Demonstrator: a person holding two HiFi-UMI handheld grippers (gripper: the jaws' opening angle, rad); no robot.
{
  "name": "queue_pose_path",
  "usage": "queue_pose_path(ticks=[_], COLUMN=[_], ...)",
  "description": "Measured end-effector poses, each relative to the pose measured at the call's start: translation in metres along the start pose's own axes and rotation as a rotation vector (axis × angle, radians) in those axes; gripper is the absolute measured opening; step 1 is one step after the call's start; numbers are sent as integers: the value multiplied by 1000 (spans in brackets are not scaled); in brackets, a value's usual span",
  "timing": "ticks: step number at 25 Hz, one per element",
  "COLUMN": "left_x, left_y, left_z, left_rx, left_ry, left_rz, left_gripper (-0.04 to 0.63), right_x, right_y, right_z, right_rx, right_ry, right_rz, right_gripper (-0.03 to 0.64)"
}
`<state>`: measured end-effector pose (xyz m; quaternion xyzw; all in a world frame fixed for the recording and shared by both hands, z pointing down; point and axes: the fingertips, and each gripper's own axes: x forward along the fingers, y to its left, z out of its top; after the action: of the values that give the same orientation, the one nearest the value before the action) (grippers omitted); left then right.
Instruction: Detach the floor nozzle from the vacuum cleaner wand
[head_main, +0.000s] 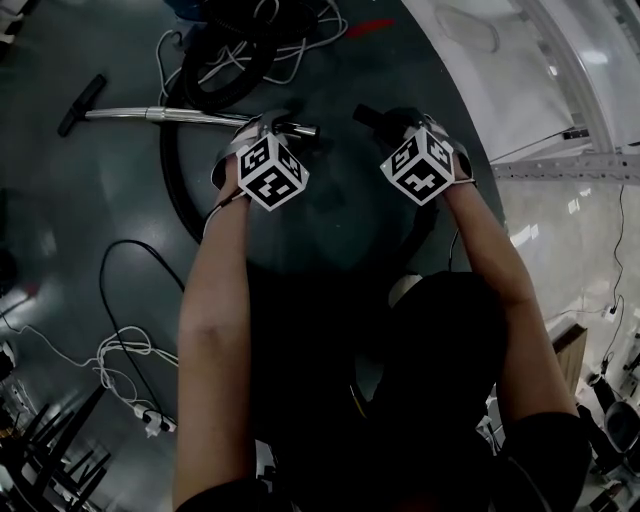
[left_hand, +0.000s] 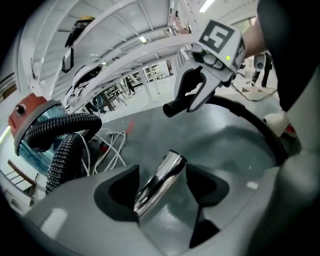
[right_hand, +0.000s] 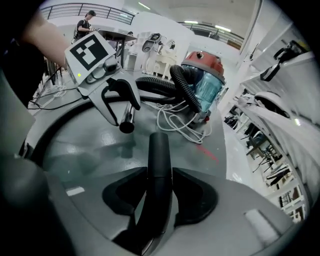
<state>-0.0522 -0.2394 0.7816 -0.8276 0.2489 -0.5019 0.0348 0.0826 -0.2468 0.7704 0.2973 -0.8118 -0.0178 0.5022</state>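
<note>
The floor nozzle (head_main: 80, 105) lies at the far left end of the wand (head_main: 180, 116). The chrome looks stiff, light and slick, so I'd grip beside that joint. My left gripper (left_hand: 162, 187) stands open around the wand's right end. Beyond it, my right gripper (right_hand: 160, 187) clamps the black hose tube (right_hand: 159, 150).

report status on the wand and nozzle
Left gripper open, chrome wand between its jaws. Right gripper shut on black hose end. Floor nozzle looks attached at the wand's far end. Nothing blocking it.

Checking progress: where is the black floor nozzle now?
Head view, upper left: the black T-shaped floor nozzle sits at the far end of the shiny metal wand, opposite the left gripper.
</note>
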Motion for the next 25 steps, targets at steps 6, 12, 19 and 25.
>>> queue_pose_path(ticks=[6, 12, 19, 25], left_x=[-11, -27, -45, -38], left_y=[2, 7, 18, 3], left_z=[5, 2, 9, -4], left_rx=[-64, -145, -310, -369], left_ry=[-68, -119, -219, -217], left_rz=[-22, -19, -27, -35], left_gripper=[342, 180, 32, 12], right_x=[-3, -6, -13, -15], right_y=[-2, 6, 3, 6], right_z=[1, -2, 1, 0], right_rx=[25, 19, 117, 224], right_ry=[-38, -34, -77, -90], right_rz=[-28, -18, -42, -37], right_gripper=[242, 160, 11, -2])
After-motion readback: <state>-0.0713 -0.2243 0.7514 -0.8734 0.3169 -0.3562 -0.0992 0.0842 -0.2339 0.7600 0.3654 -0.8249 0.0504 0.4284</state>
